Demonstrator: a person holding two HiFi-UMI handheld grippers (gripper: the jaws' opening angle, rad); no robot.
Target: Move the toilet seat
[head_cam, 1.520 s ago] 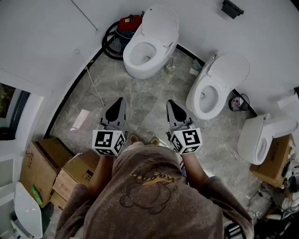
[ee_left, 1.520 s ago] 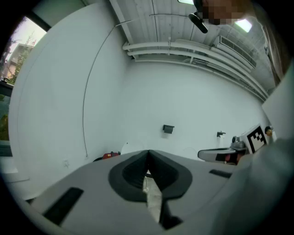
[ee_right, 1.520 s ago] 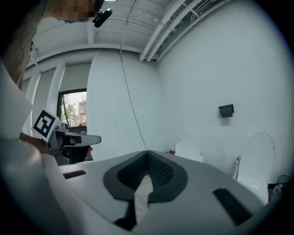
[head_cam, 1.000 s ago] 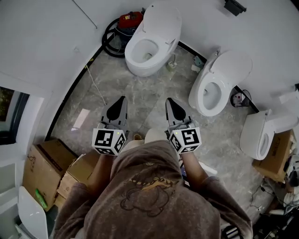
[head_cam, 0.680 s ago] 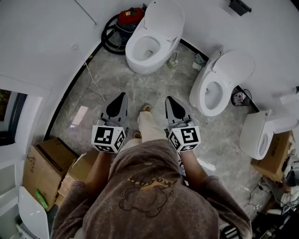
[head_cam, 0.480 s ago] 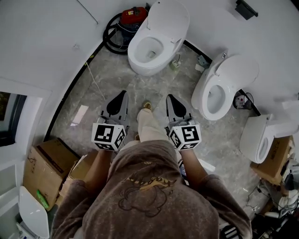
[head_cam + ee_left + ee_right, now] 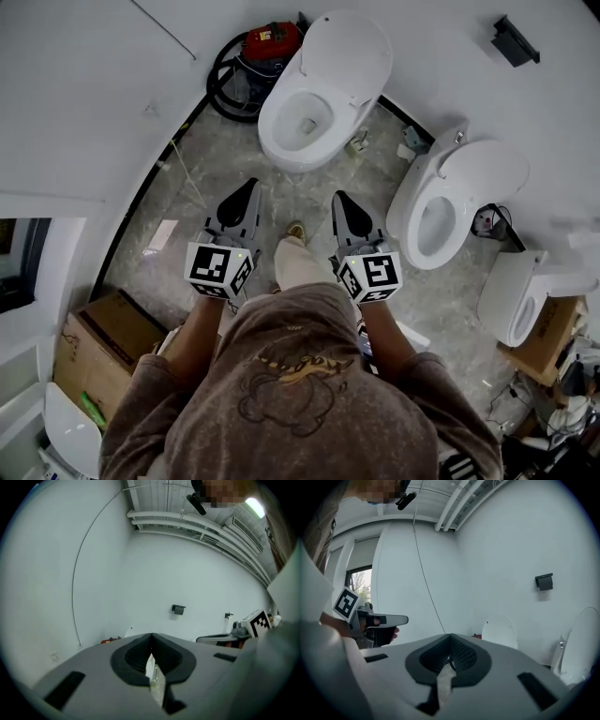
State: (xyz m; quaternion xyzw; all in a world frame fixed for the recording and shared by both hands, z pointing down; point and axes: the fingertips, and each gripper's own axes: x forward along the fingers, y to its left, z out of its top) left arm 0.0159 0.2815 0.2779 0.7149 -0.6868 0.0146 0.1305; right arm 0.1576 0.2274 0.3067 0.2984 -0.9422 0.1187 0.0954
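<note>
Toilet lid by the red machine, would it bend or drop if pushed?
Probably stiff: the toilet lid looks like a moulded shell. It stands raised behind the bowl, so a push likely swings it down. Glossy, so maybe slippery.

The person wore a loose brown T-shirt (image 7: 300, 375) with a darker outline print and pale beige trousers (image 7: 302, 267). The left gripper (image 7: 249, 187) and right gripper (image 7: 339, 199) were grey tapered wedges with black ribbed pads. Each carried a white marker cube (image 7: 219, 269) bearing black squares.
</note>
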